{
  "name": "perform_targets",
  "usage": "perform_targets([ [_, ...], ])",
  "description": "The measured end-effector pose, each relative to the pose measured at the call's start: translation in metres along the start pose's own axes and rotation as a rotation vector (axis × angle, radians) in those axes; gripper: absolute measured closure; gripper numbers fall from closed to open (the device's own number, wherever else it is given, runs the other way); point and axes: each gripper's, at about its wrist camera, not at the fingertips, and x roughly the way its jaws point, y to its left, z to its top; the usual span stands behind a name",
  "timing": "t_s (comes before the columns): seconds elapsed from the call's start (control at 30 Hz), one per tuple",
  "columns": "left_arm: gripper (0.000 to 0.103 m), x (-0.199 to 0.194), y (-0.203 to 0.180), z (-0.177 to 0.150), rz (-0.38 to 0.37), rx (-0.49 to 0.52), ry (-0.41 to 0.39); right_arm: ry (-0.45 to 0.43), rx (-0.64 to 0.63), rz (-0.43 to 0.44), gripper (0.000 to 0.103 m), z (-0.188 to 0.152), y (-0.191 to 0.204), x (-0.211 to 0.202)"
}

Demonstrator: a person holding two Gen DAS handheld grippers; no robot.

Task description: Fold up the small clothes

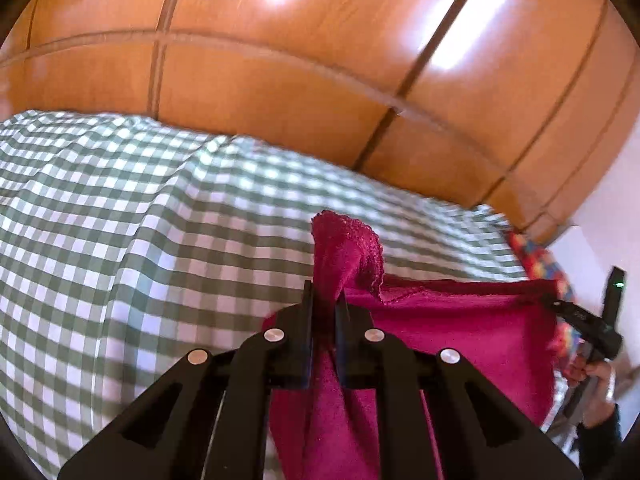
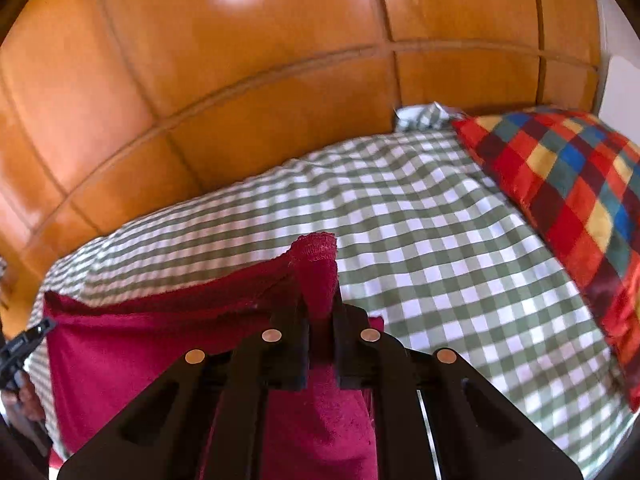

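A magenta cloth [image 1: 460, 332] is stretched between my two grippers above a bed with a green-and-white checked sheet [image 1: 140, 220]. My left gripper [image 1: 325, 296] is shut on one corner of the cloth, which pokes up past its fingers. In the right wrist view the same magenta cloth [image 2: 132, 344] hangs off to the left, and my right gripper [image 2: 319, 304] is shut on its other corner. Each gripper shows at the edge of the other's view: the right gripper [image 1: 560, 306] at the cloth's far end, the left gripper [image 2: 38, 330] likewise.
A glossy orange wooden headboard [image 1: 320, 60] rises behind the bed. A multicoloured checked pillow [image 2: 568, 204] lies on the right side of the checked sheet [image 2: 420, 240]. A person's hand [image 1: 596, 380] holds the right gripper. A pale wall [image 1: 600, 240] stands at the far right.
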Motion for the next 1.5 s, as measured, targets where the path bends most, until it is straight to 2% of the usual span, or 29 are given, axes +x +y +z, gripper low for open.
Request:
perform_targets([
  [0.13, 0.092, 0.049, 0.009, -0.003, 0.103, -0.022, 0.107, 0.115, 0.017, -0.057, 0.096, -0.016, -0.008, 0.051],
  [0.17, 0.088, 0.056, 0.011, -0.006, 0.111, -0.024, 0.130, 0.135, 0.024, -0.050, 0.096, -0.019, -0.010, 0.058],
  [0.23, 0.069, 0.055, 0.015, -0.009, 0.116, -0.049, 0.133, 0.125, 0.052, -0.013, 0.094, -0.020, -0.017, 0.053],
  [0.3, 0.060, 0.041, 0.023, -0.011, 0.079, -0.090, 0.120, 0.129, 0.059, 0.019, 0.075, -0.020, -0.023, 0.043],
  [0.33, 0.060, 0.031, 0.029, -0.014, 0.050, -0.110, 0.112, 0.125, 0.053, 0.028, 0.070, -0.021, -0.025, 0.035],
  [0.4, 0.060, 0.014, 0.037, -0.021, 0.009, -0.115, 0.099, 0.109, 0.029, 0.032, 0.044, -0.028, -0.030, 0.014],
  [0.43, 0.060, 0.001, 0.041, -0.028, -0.013, -0.102, 0.089, 0.103, 0.019, 0.052, 0.043, -0.034, -0.032, 0.002],
  [0.57, 0.059, -0.048, 0.051, -0.065, -0.106, -0.073, 0.068, 0.123, 0.026, 0.127, 0.043, -0.064, -0.048, -0.035],
  [0.63, 0.050, -0.069, 0.054, -0.089, -0.145, -0.062, 0.074, 0.141, 0.038, 0.164, 0.043, -0.085, -0.054, -0.052],
  [0.73, 0.043, -0.087, 0.050, -0.120, -0.202, -0.063, 0.072, 0.150, 0.064, 0.203, 0.043, -0.114, -0.059, -0.075],
  [0.8, 0.043, -0.087, 0.048, -0.136, -0.213, -0.066, 0.091, 0.160, 0.081, 0.217, 0.043, -0.131, -0.060, -0.083],
  [0.87, 0.045, -0.078, 0.044, -0.150, -0.216, -0.074, 0.119, 0.186, 0.087, 0.228, 0.044, -0.145, -0.058, -0.083],
  [0.9, 0.051, -0.075, 0.043, -0.155, -0.225, -0.083, 0.132, 0.195, 0.084, 0.226, 0.050, -0.148, -0.057, -0.081],
  [0.93, 0.063, -0.072, 0.040, -0.159, -0.238, -0.091, 0.141, 0.203, 0.079, 0.220, 0.055, -0.152, -0.055, -0.078],
  [0.97, 0.066, -0.069, 0.041, -0.161, -0.229, -0.088, 0.141, 0.205, 0.075, 0.207, 0.066, -0.156, -0.053, -0.076],
  [1.0, 0.082, -0.069, 0.039, -0.162, -0.210, -0.073, 0.133, 0.205, 0.073, 0.201, 0.077, -0.157, -0.052, -0.076],
  [1.03, 0.088, -0.072, 0.037, -0.161, -0.189, -0.058, 0.126, 0.204, 0.066, 0.197, 0.083, -0.157, -0.050, -0.076],
  [1.07, 0.090, -0.077, 0.036, -0.159, -0.183, -0.054, 0.115, 0.199, 0.050, 0.185, 0.087, -0.155, -0.046, -0.079],
  [1.17, 0.093, -0.095, 0.033, -0.155, -0.156, -0.021, 0.074, 0.160, 0.002, 0.177, 0.091, -0.152, -0.041, -0.097],
  [1.23, 0.094, -0.104, 0.036, -0.159, -0.137, -0.009, 0.072, 0.172, -0.007, 0.164, 0.091, -0.156, -0.044, -0.099],
  [1.37, 0.093, -0.087, 0.042, -0.183, -0.091, -0.027, 0.149, 0.216, 0.013, 0.138, 0.092, -0.177, -0.056, -0.081],
  [1.4, 0.092, -0.086, 0.043, -0.185, -0.091, -0.039, 0.150, 0.212, 0.023, 0.141, 0.092, -0.177, -0.057, -0.081],
  [1.47, 0.083, -0.093, 0.045, -0.181, -0.135, -0.074, 0.136, 0.210, 0.015, 0.143, 0.092, -0.175, -0.054, -0.084],
  [1.5, 0.078, -0.098, 0.046, -0.176, -0.132, -0.081, 0.107, 0.204, -0.003, 0.132, 0.091, -0.172, -0.053, -0.086],
])
